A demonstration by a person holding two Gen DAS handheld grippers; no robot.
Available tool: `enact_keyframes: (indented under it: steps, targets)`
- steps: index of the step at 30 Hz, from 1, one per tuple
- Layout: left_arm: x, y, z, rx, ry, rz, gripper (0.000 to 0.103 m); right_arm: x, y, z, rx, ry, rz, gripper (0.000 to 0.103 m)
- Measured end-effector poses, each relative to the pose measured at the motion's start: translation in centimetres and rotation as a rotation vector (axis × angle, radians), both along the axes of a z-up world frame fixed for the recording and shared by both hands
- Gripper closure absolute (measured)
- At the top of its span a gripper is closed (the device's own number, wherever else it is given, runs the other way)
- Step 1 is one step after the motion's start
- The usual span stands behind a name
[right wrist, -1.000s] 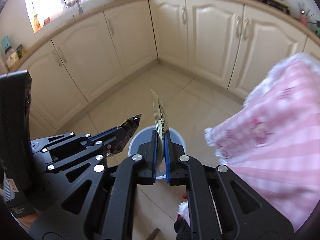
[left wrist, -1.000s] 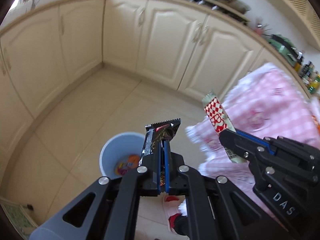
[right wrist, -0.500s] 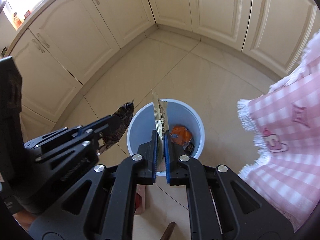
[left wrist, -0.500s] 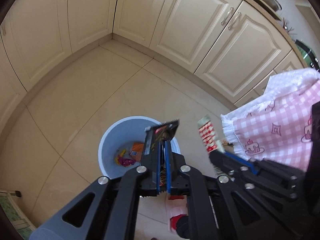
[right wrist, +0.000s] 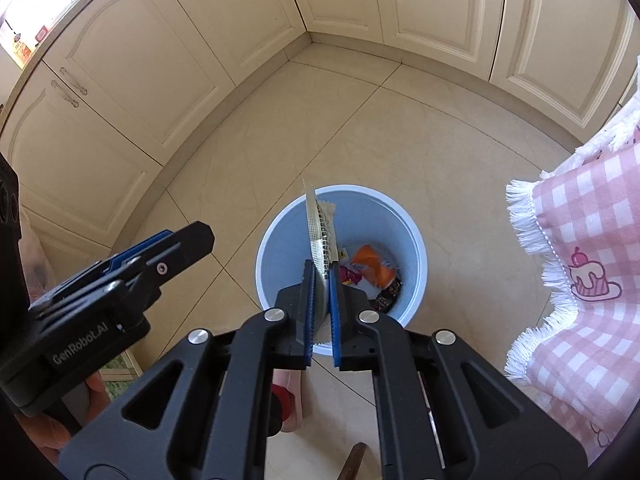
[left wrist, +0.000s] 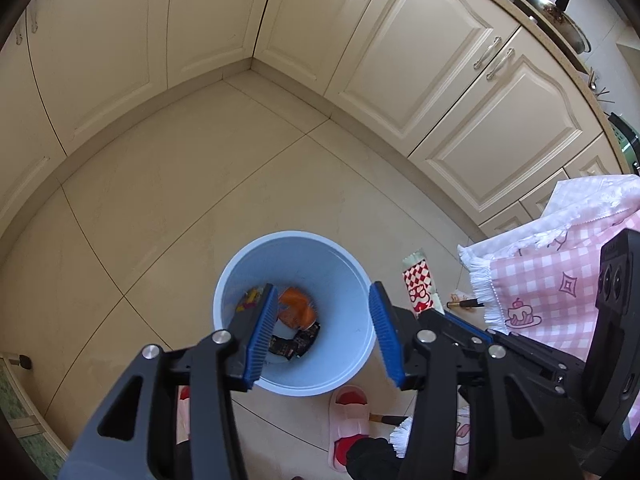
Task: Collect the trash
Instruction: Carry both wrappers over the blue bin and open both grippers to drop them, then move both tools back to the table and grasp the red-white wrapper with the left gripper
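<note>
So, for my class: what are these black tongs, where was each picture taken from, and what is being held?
A person holds two tools, each with a camera looking along its fingers. The left hand-held gripper has just been opening and holds nothing; a dark crinkled wrapper lies in the round light-blue plastic bin below. The right hand-held gripper pinches a flat red-and-white checked wrapper over the bin, which stands on the beige tiled floor.

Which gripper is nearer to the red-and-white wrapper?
Right. The right gripper is shut on the red-and-white wrapper; the left gripper hangs open beside it, over the blue bin.
</note>
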State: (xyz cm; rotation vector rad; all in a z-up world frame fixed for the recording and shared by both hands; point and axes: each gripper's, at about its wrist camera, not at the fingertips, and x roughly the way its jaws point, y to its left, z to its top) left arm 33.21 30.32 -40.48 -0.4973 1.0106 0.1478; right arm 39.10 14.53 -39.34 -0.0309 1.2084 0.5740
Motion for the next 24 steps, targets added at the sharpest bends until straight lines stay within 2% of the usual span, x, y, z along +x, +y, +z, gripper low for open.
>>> enact_keyframes:
  steps: [11,24]
  targets:
    - [-0.1,0.6,-0.8,-0.004,0.041,0.005,0.056,0.9,0.8,0.3,0.014,-0.024,-0.018,0.095]
    - [0.0,0.8,-0.7,-0.006,0.052,0.004,0.055,1.1,1.2,0.8,0.017,-0.061,-0.034,0.094]
